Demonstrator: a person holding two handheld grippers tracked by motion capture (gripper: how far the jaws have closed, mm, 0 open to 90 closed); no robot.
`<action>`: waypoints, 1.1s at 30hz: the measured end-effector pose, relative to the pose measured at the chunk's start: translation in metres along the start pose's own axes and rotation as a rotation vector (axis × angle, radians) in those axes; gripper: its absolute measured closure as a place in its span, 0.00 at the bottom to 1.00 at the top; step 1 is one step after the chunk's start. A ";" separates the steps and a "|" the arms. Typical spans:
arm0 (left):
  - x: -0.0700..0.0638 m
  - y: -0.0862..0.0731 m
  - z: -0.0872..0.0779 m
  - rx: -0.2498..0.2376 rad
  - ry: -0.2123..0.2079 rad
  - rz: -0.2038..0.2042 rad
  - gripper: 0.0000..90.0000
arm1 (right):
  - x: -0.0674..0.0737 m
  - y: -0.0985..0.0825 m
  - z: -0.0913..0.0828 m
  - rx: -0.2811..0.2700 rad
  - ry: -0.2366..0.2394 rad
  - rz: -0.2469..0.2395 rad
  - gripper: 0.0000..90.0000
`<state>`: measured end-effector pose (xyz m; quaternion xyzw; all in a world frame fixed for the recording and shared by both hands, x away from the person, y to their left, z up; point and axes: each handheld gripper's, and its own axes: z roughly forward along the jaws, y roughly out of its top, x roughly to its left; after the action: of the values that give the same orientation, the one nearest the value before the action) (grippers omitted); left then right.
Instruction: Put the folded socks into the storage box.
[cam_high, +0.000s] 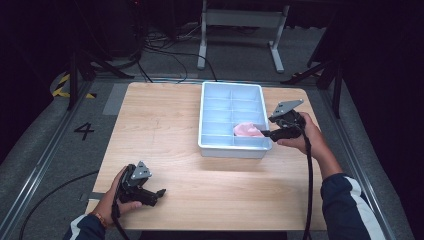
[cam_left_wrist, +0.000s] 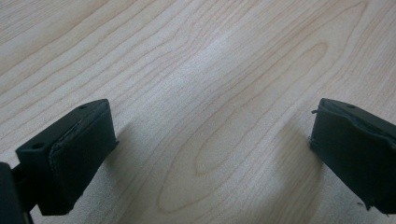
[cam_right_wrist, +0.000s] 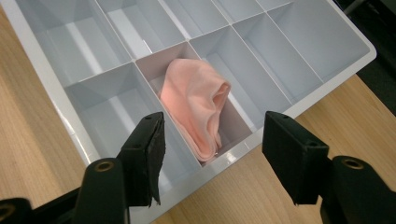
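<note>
Wooden table (cam_high: 165, 125); grey carpeted floor (cam_high: 45, 135)

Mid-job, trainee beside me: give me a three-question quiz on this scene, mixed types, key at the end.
1. True or false: the pink cloth lies inside the white divided tray.
2. Which gripper is at the tray's edge? A) left gripper B) right gripper
3. Fill in: the left gripper's jaws stand ____ over the bare wooden table.

Key: 1 true; 2 B; 3 open.
</note>
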<state>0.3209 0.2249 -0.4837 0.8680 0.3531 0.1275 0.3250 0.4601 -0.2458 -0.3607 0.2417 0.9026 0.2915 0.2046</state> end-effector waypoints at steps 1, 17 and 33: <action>0.000 0.000 0.000 0.000 0.000 0.000 0.00 | 0.000 0.000 -0.001 -0.004 -0.005 -0.004 0.44; 0.000 0.000 0.000 0.000 0.000 -0.002 0.00 | 0.019 -0.013 -0.021 -0.033 -0.027 -0.045 0.42; 0.000 0.000 0.000 0.000 0.002 -0.002 0.00 | 0.035 -0.037 -0.037 -0.063 -0.024 -0.031 0.42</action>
<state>0.3206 0.2248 -0.4837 0.8676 0.3543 0.1282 0.3246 0.4017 -0.2685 -0.3642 0.2245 0.8941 0.3138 0.2274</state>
